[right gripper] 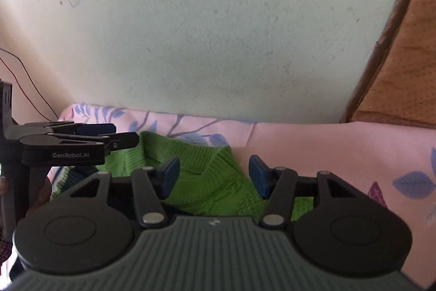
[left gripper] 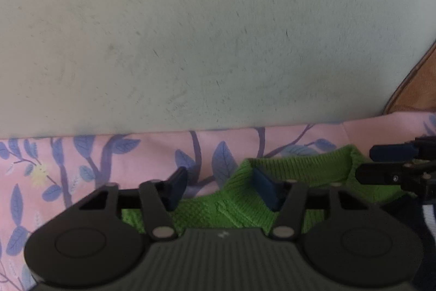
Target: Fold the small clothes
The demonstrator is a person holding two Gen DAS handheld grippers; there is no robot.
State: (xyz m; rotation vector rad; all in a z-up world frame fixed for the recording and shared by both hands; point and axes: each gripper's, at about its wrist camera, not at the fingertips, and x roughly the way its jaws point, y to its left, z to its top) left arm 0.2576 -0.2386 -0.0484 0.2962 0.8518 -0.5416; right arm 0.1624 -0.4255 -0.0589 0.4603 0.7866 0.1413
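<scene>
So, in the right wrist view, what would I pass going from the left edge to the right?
Left tool → green knitted sweater → pink leaf-print sheet → orange dotted fabric.

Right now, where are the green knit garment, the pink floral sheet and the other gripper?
green knit garment point(left gripper: 218, 212), left wrist view, ribbed body between the jaws.
pink floral sheet point(right gripper: 340, 149), right wrist view, plain pink stretch.
left gripper point(right gripper: 128, 137), right wrist view, at its fingertips.
</scene>
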